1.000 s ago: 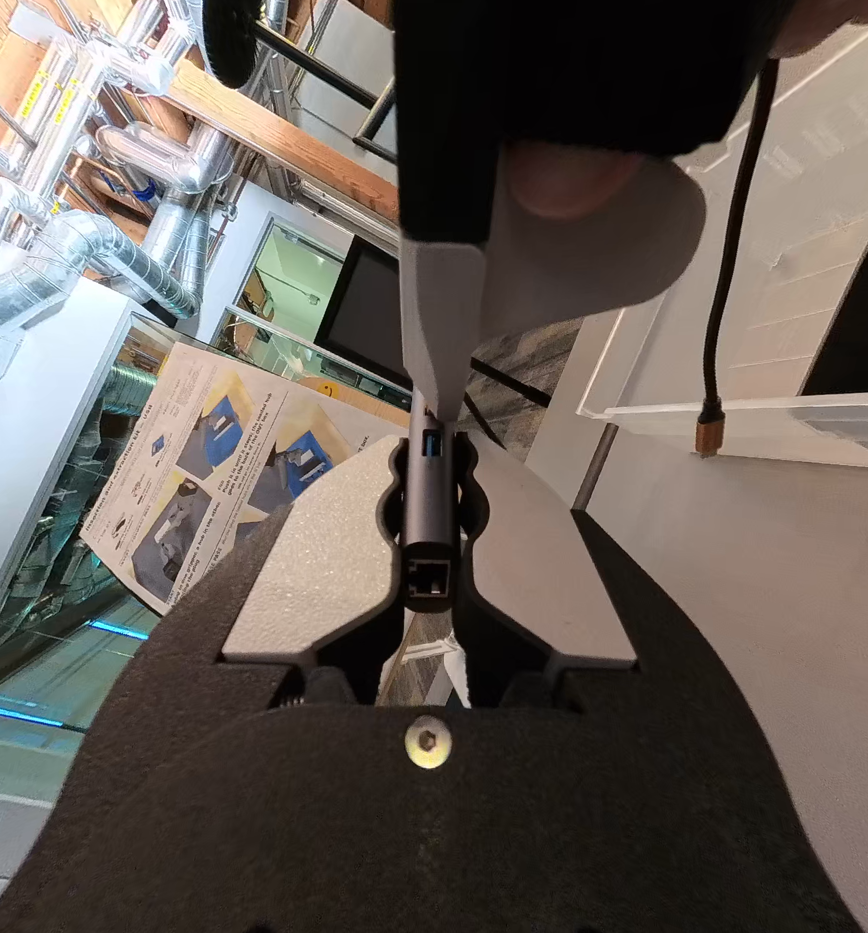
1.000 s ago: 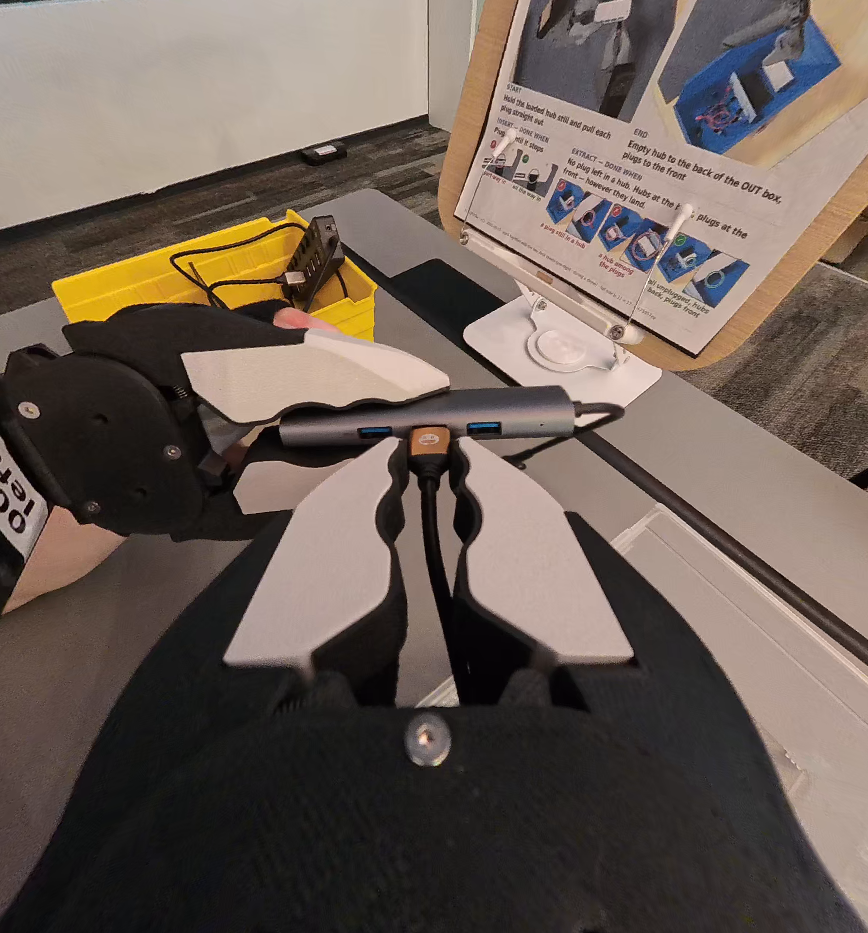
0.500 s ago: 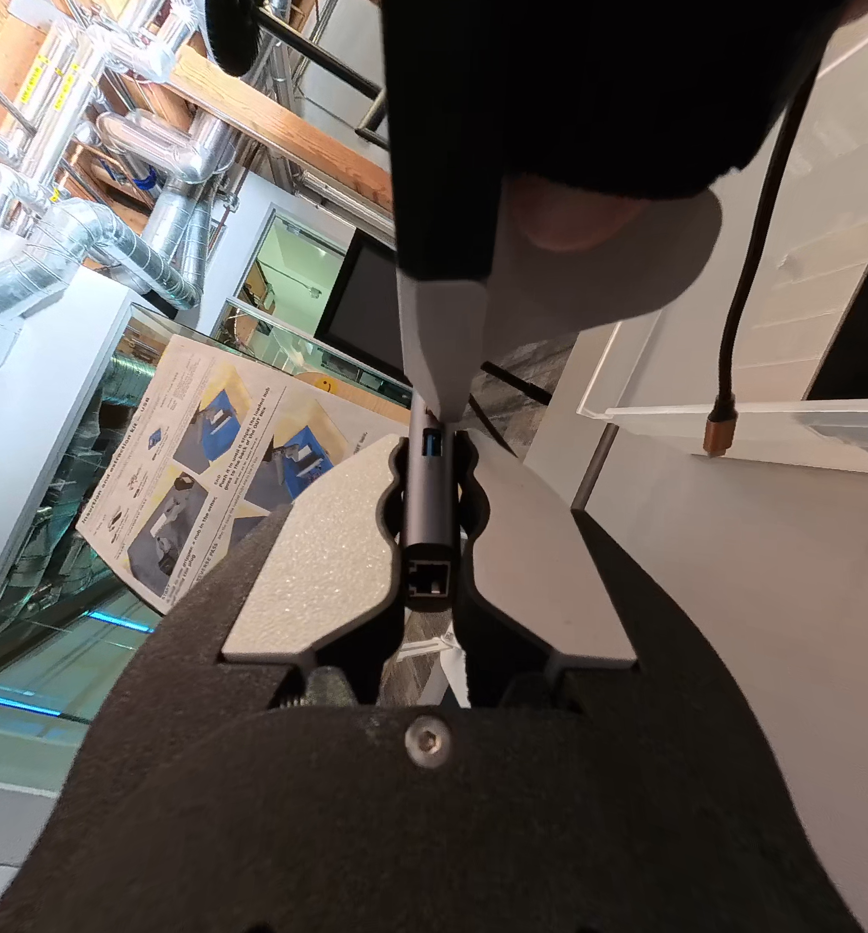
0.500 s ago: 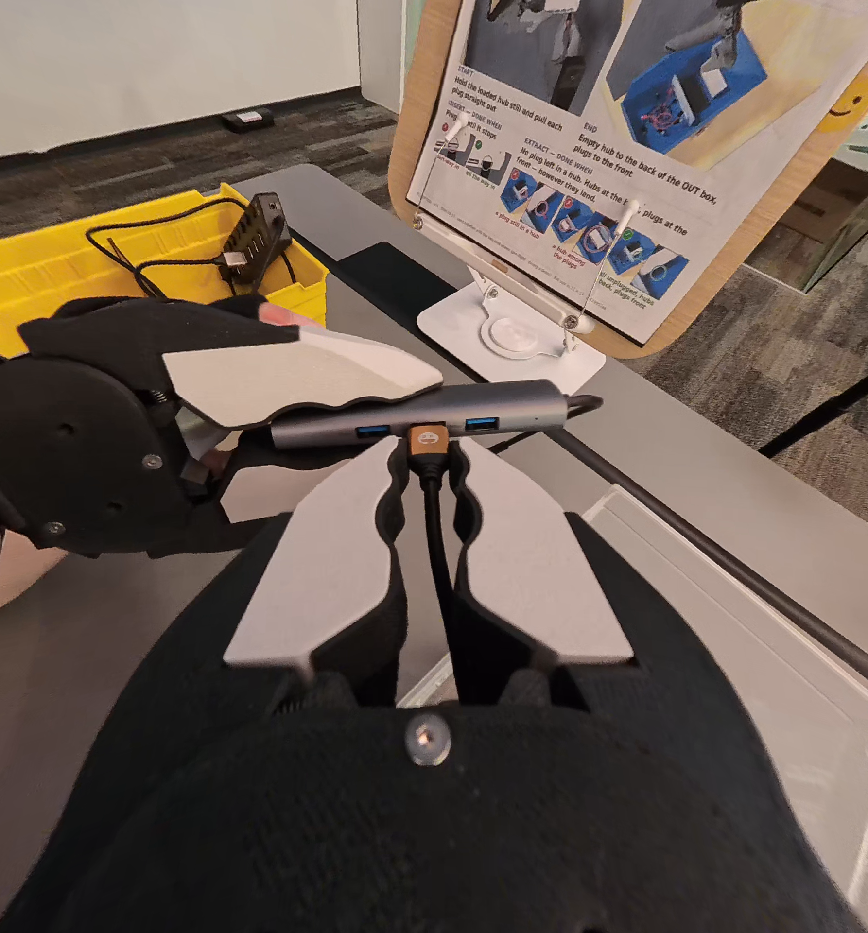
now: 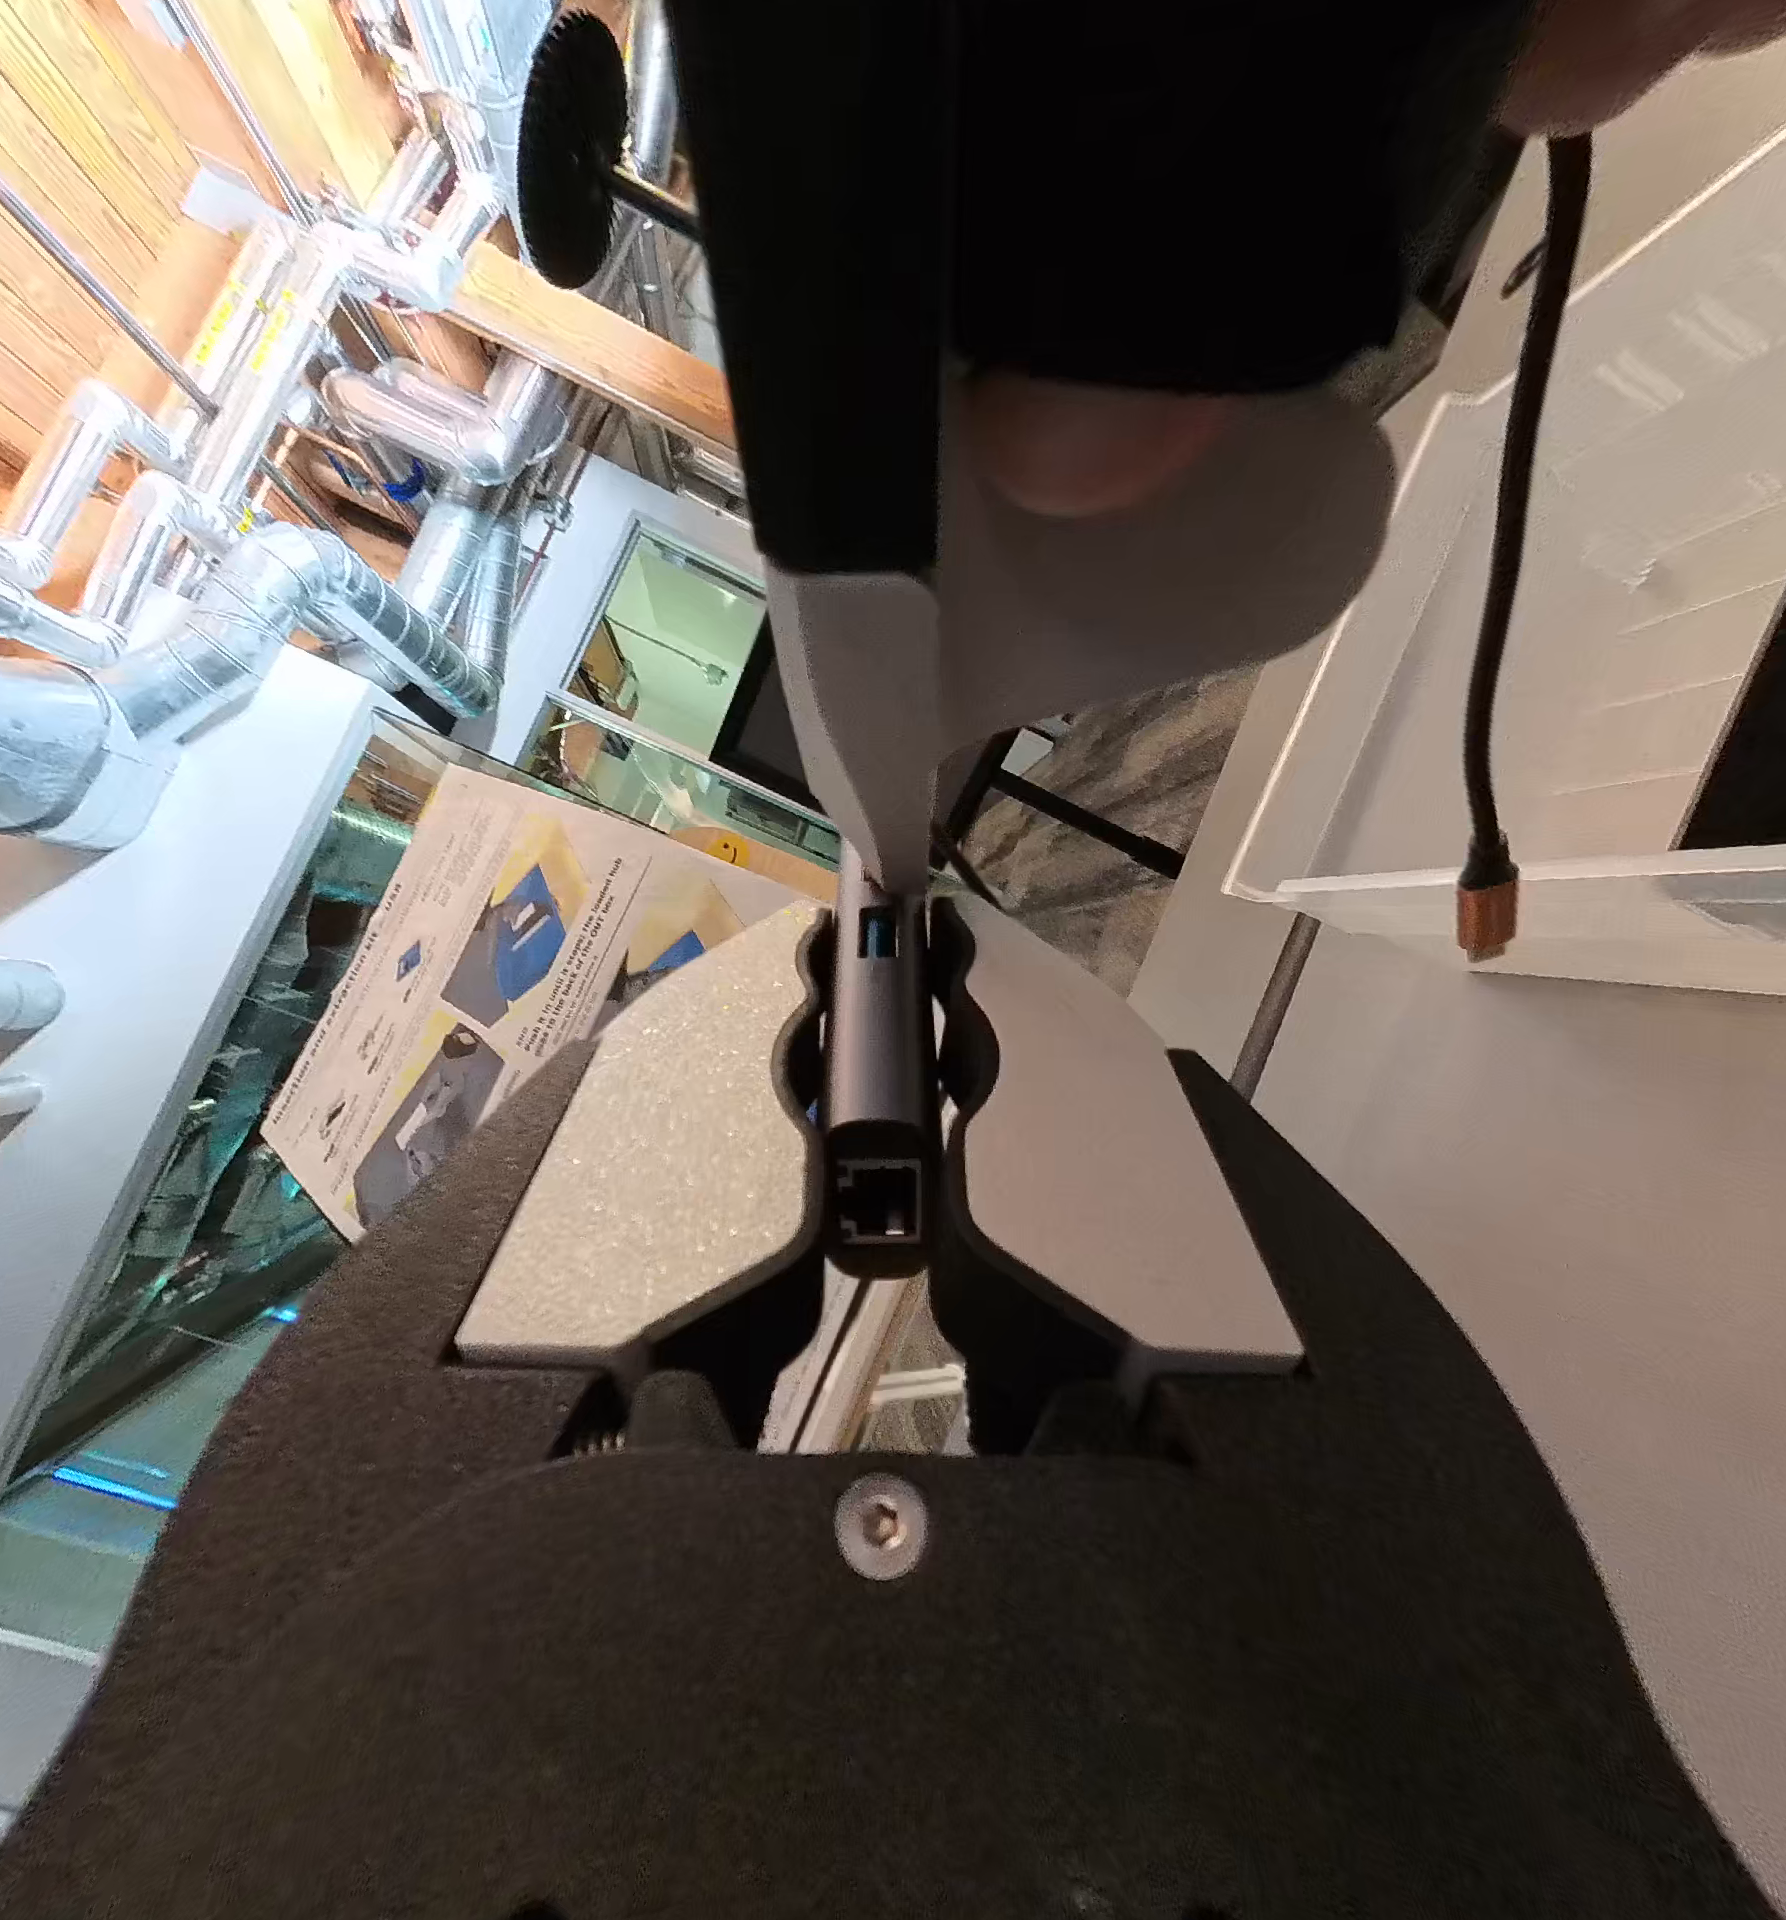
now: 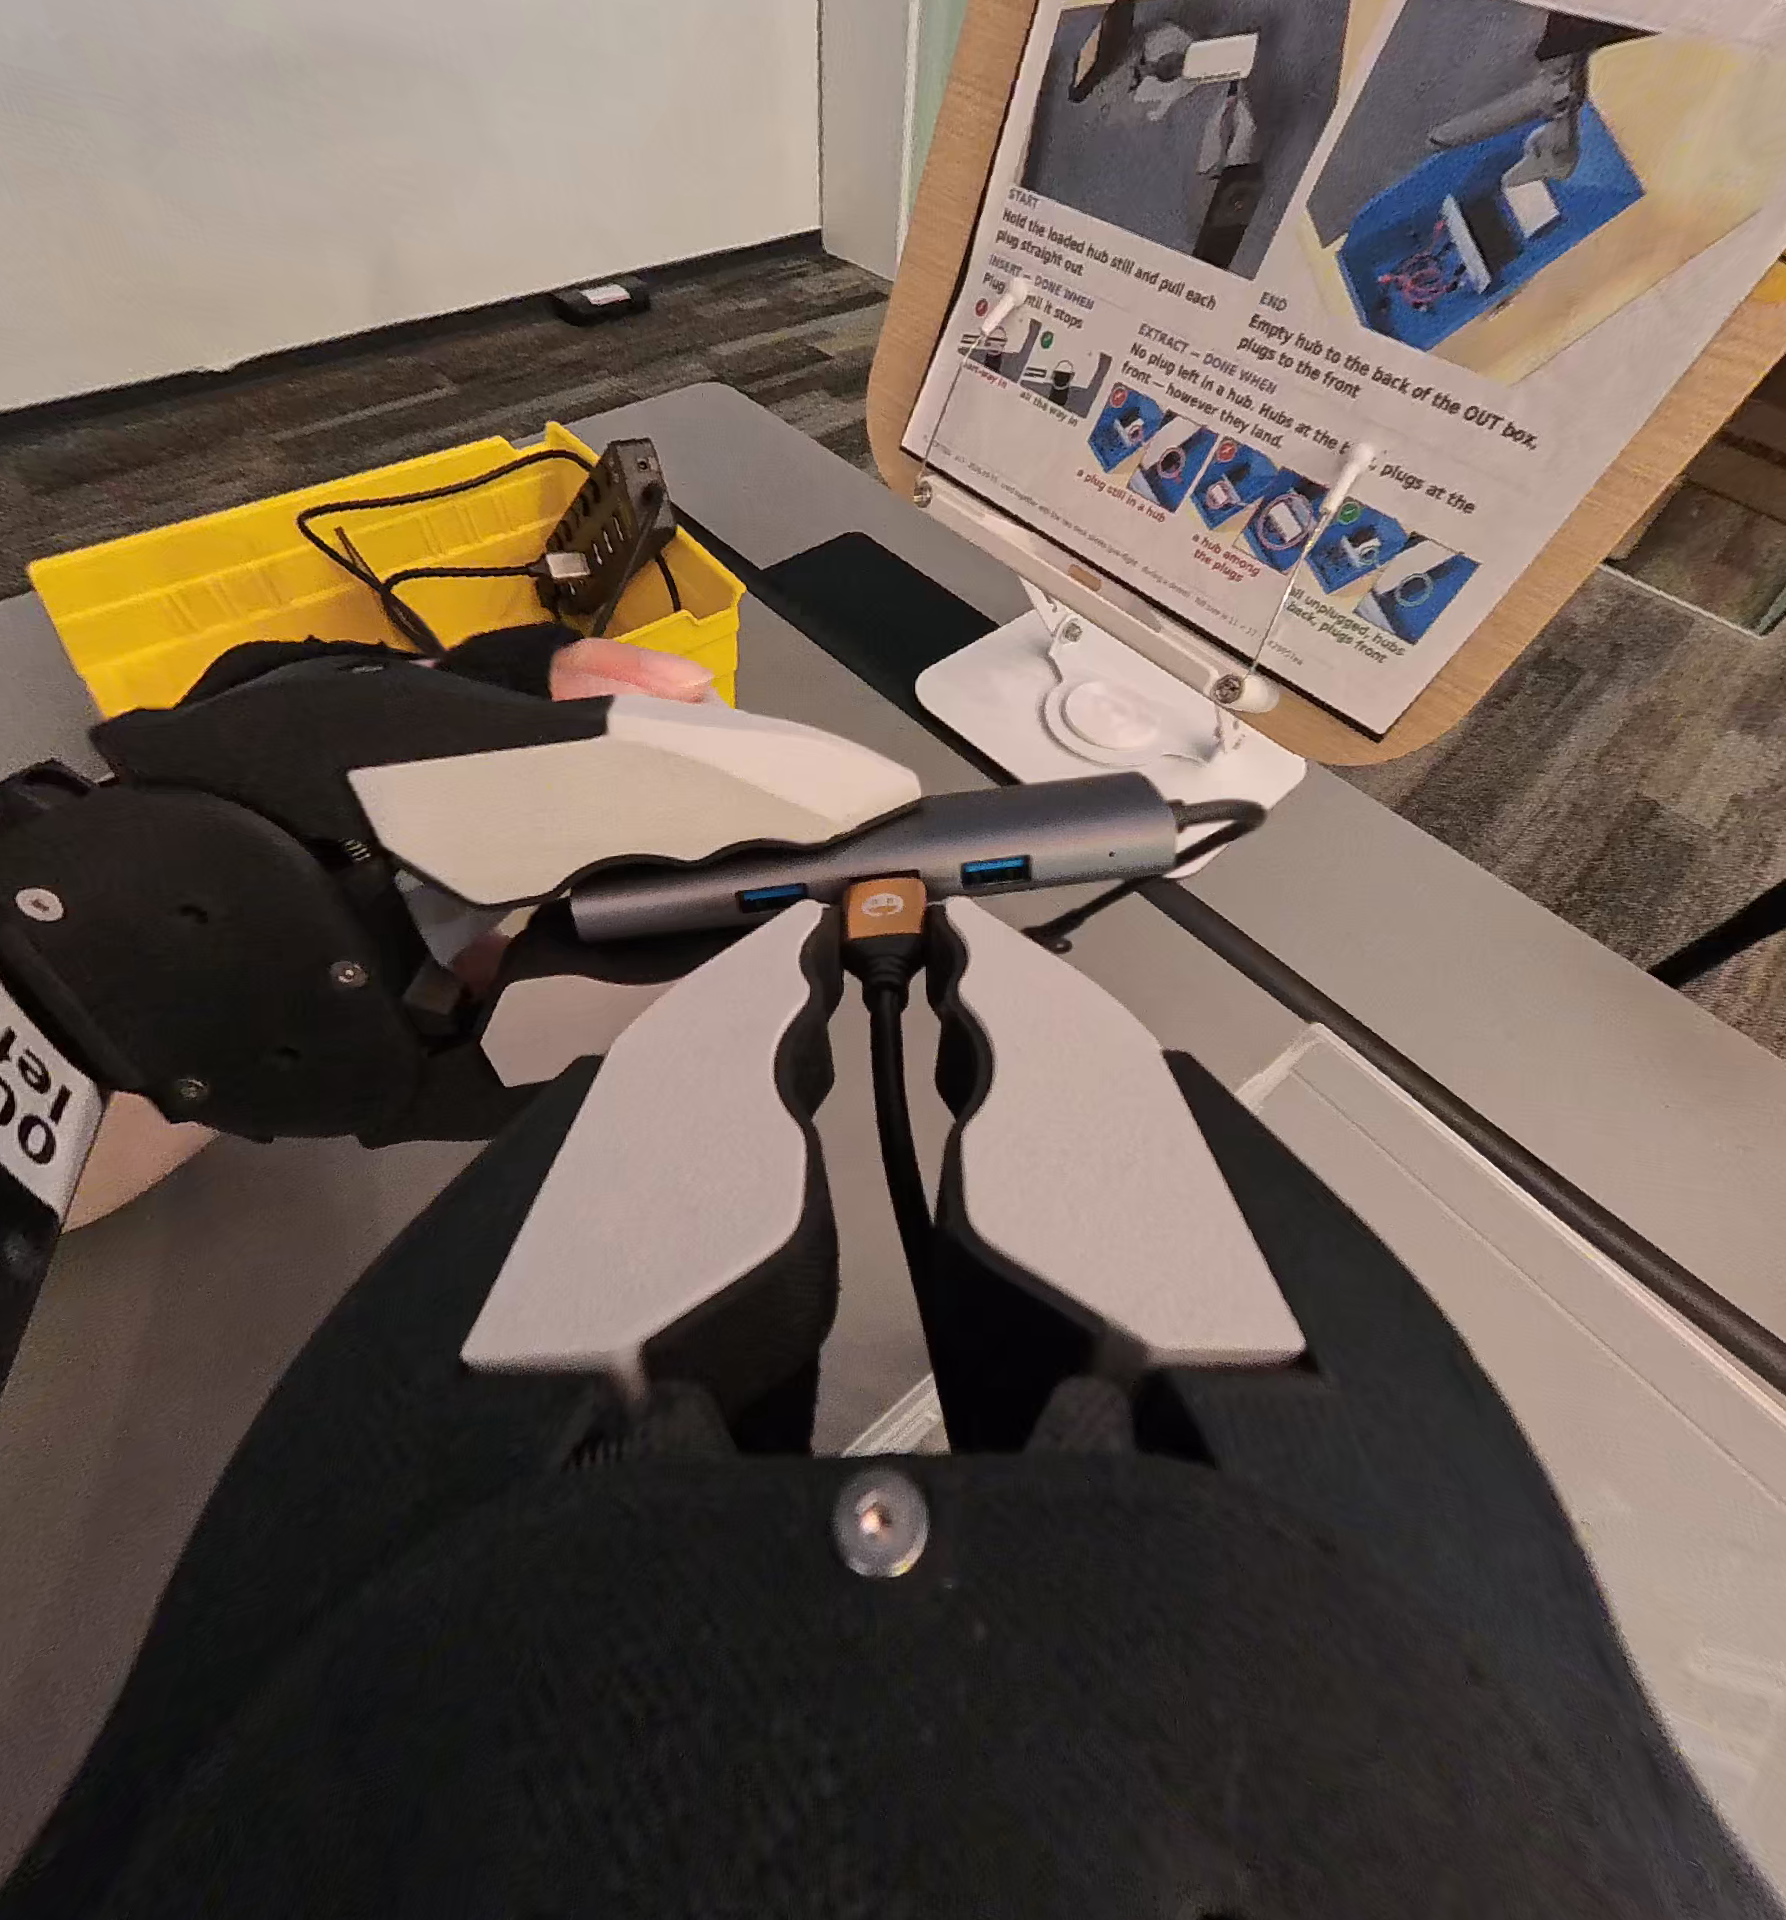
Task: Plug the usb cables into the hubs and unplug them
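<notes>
A grey USB hub [image 6: 982,836] is held level above the table. My left gripper [image 5: 873,935] is shut on its end, and the hub's square end port [image 5: 873,1195] faces that camera. My left gripper also shows in the right wrist view [image 6: 598,800]. My right gripper [image 6: 881,925] is shut on a black cable just behind its copper plug [image 6: 884,902]. The plug sits in the hub's middle port, with a blue port free on each side. One right fingertip [image 5: 858,748] touches the hub from above. Another copper plug [image 5: 1486,914] hangs free on a black cable.
A yellow bin [image 6: 203,603] at the back left holds a black hub [image 6: 608,520] and cables. An instruction board [image 6: 1284,364] on a white stand [image 6: 1107,717] stands behind the hub. A clear tray [image 6: 1491,1299] lies at the right on the grey table [image 6: 1440,935]. My left and right fingertips are right by each other.
Both grippers have shifted together with the hub and plug, a little toward the board. The plug stays in the middle port. The hanging plug has swung slightly.
</notes>
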